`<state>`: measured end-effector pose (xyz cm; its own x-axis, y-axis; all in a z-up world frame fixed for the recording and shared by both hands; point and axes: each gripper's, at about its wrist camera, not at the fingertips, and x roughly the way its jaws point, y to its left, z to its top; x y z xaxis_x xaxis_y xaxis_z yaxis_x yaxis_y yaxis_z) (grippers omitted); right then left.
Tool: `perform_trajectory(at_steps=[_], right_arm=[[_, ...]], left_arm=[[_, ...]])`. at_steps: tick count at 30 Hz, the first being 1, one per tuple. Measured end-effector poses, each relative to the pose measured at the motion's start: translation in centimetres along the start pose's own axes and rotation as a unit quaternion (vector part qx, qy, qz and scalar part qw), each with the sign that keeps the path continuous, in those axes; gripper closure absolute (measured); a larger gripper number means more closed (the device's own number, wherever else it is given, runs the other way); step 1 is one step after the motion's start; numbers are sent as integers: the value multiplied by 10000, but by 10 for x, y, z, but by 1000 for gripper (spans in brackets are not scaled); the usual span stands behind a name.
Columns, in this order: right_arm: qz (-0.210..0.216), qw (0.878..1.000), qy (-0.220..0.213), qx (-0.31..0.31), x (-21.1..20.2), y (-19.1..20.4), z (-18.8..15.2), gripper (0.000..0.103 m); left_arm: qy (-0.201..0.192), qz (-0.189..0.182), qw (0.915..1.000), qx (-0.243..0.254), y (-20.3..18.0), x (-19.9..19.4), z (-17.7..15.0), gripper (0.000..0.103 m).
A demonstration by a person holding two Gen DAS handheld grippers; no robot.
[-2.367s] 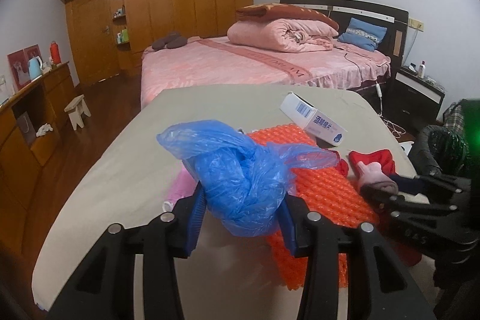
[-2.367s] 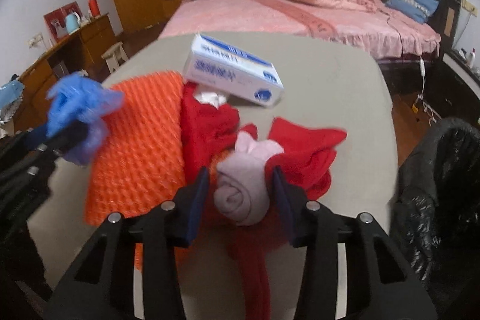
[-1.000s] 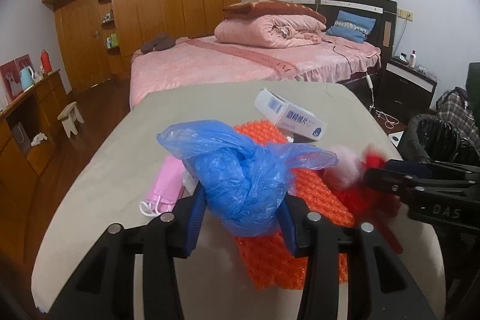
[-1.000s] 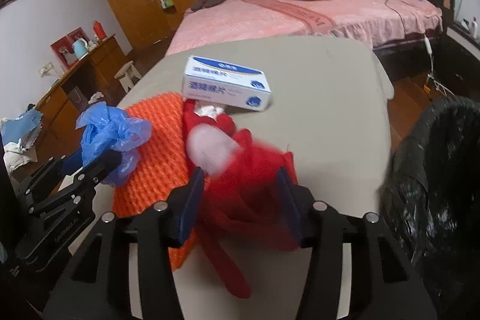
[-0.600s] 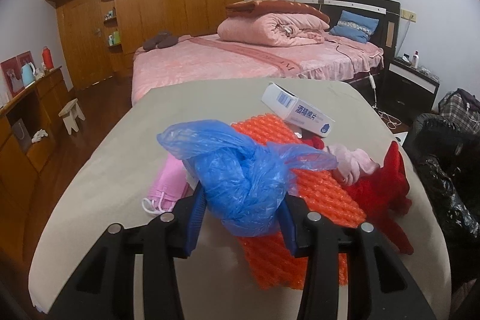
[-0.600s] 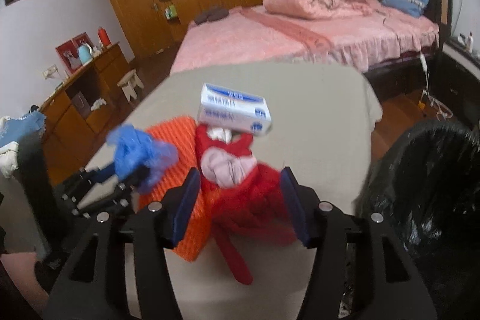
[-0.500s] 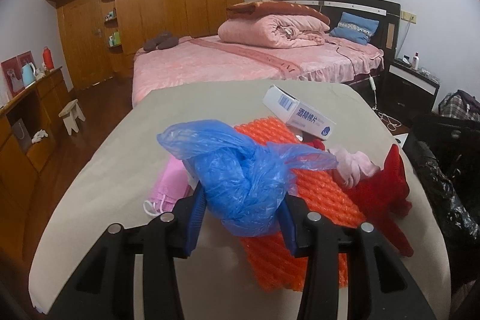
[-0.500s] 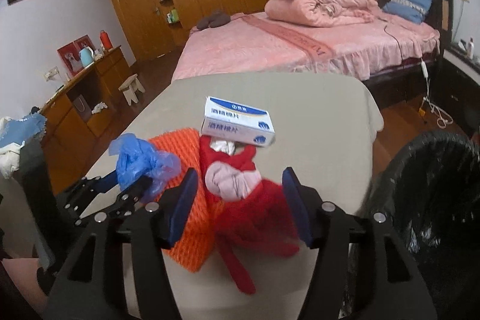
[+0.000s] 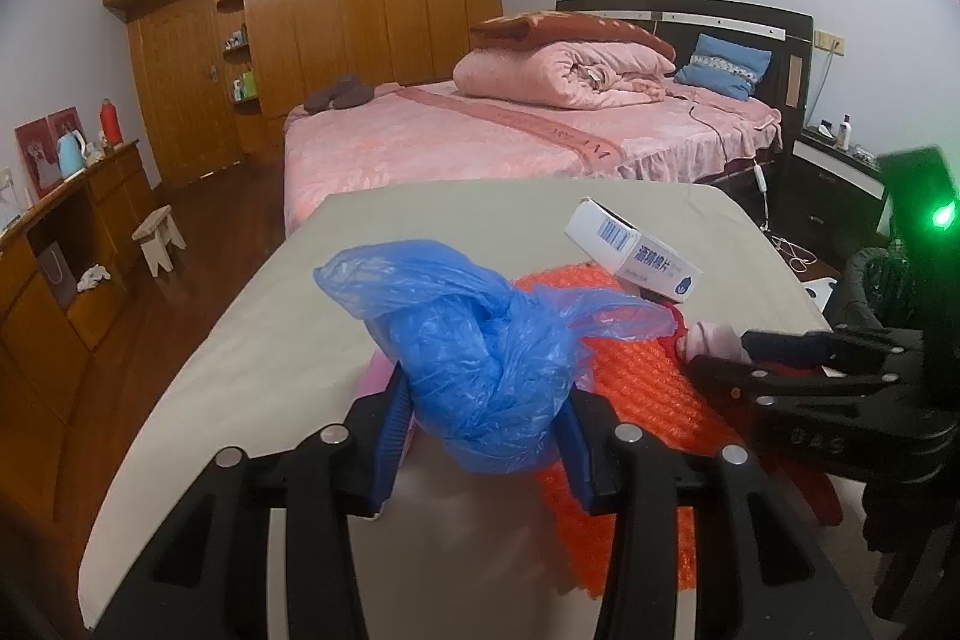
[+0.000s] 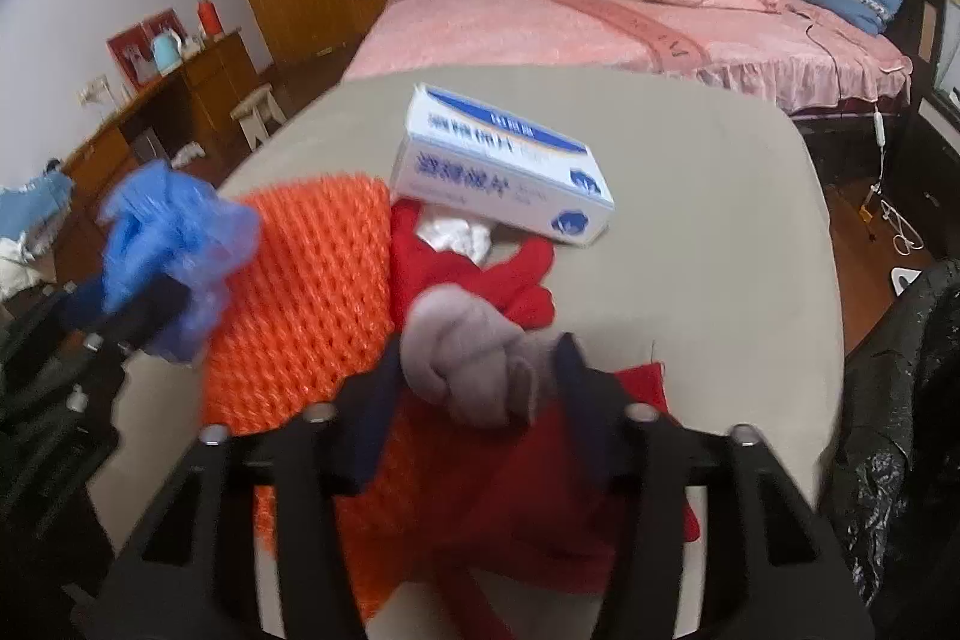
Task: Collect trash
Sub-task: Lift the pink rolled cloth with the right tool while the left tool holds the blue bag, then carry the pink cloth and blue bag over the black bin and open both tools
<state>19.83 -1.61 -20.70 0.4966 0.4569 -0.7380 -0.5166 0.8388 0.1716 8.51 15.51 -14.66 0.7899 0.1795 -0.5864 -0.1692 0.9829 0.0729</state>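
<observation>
On the beige-covered desk [image 9: 420, 232], a heap of trash sits toward the near right side. Left tongs [image 9: 483, 427] clamped on a crumpled blue plastic bag [image 9: 474, 340], raised just over the desk near its front edge; the blue pads press the bag from both sides. Right tongs [image 10: 474, 394] closing, with a rolled pinkish-grey sock [image 10: 474, 352] between them; the pads appear to touch the roll on both sides, though motion blur leaves the contact uncertain. In the left wrist view the right tongs [image 9: 720, 349] reach in from the right with the same sock [image 9: 711, 340] at their tips. Under the sock lies a red cloth [image 10: 510, 460], spread over the desk and overlapping an orange bubble-textured sheet [image 10: 312, 268]. A white-and-blue carton [image 10: 498, 172] rests behind these, its near edge propped on the red cloth and a bit of white crumpled paper [image 10: 456, 235]. A pink item [image 9: 378, 370] shows partly behind the left tongs, beside the orange sheet; what it is cannot be told. A bin lined with a black bag [image 10: 900, 400] stands off the desk's right edge. Beyond the desk, a bed [image 9: 480, 136] with pink bedding.
</observation>
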Motion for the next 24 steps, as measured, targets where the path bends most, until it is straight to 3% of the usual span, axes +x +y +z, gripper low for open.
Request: perform_trajectory(at_steps=[2,11,18,24], right_arm=[[163,9999,-37,39,-2,-3,0,73],[480,9960,-726,209,-59,-8,21,74],[200,9906,-1316,319,-122,-29,31,74],[-274,9867,-1496,572,-162,-68,17,74]], left_arm=[[24,-13,10000,18,-1,1,0,59],[-123,-76,9999,22,-6,-8,12,59],[-431,-332,9984,140,-28,-26,34,59],[-565,-878,9942,260,-69,-37,46,59]])
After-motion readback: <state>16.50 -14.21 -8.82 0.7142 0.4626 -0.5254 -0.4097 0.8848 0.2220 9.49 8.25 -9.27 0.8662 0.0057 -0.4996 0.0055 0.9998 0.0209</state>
